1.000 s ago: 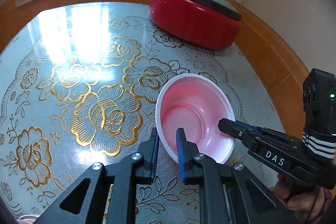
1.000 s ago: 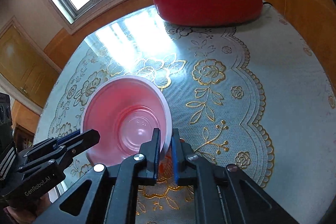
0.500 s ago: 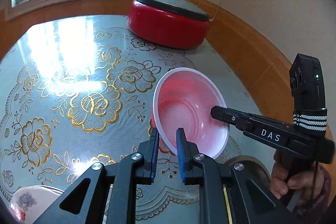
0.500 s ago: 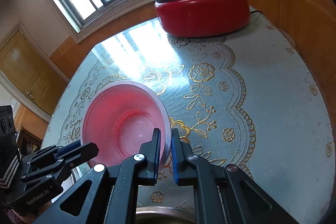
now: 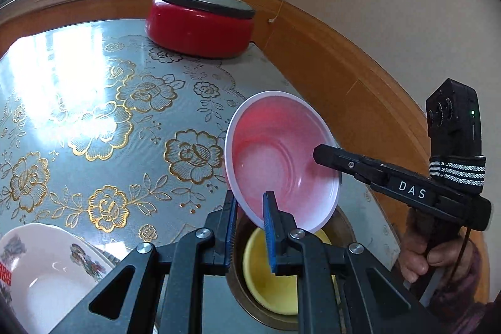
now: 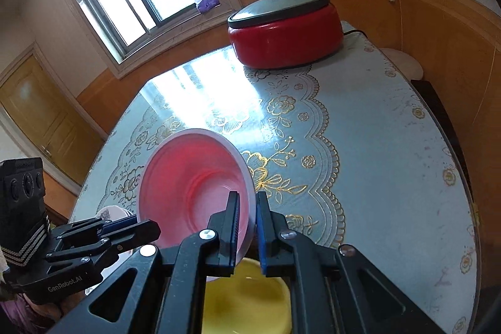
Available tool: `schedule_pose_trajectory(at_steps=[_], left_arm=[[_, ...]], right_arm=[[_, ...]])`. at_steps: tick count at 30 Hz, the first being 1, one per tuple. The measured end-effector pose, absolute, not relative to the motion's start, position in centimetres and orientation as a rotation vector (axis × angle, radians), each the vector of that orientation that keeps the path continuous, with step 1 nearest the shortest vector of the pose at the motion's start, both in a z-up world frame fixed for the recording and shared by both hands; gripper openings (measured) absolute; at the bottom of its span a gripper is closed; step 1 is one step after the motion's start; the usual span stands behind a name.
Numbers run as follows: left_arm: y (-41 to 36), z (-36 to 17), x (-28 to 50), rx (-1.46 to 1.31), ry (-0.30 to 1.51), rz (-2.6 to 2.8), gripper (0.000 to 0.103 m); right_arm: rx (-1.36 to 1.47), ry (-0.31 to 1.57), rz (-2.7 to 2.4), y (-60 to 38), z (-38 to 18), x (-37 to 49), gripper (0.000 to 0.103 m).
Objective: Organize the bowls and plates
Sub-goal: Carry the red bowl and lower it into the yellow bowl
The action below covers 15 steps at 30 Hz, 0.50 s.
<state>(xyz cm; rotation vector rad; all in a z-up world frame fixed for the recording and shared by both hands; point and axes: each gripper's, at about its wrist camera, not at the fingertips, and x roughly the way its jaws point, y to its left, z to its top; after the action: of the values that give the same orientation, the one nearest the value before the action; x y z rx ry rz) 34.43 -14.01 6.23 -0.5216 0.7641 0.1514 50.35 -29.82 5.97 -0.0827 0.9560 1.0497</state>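
Both the left gripper and right gripper clamp the pink bowl's rim, jaws nearly closed. It hangs tilted above a yellow bowl near the surface's edge.

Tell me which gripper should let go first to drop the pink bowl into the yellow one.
Probably the left gripper. It pinches the pink bowl at the rim directly above the yellow bowl, so releasing there lowers that edge in, while the right gripper steadies the opposite rim.
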Motion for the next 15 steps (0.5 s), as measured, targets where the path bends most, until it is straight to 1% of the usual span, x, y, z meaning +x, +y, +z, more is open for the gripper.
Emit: schedule_pose_trajectory(at_steps=[5, 15], left_arm=[[-15.8, 6.0, 33.2, -0.53, 0.783, 0.087, 0.016], [-17.9, 4.3, 31.5, -0.545, 0.859, 0.016, 0.016]], right_arm=[[-0.075, 0.971, 1.029, -32.3, 5.7, 48.9, 0.01], [-0.047, 1.062, 0.992, -35.1, 3.5, 47.0, 0.011]])
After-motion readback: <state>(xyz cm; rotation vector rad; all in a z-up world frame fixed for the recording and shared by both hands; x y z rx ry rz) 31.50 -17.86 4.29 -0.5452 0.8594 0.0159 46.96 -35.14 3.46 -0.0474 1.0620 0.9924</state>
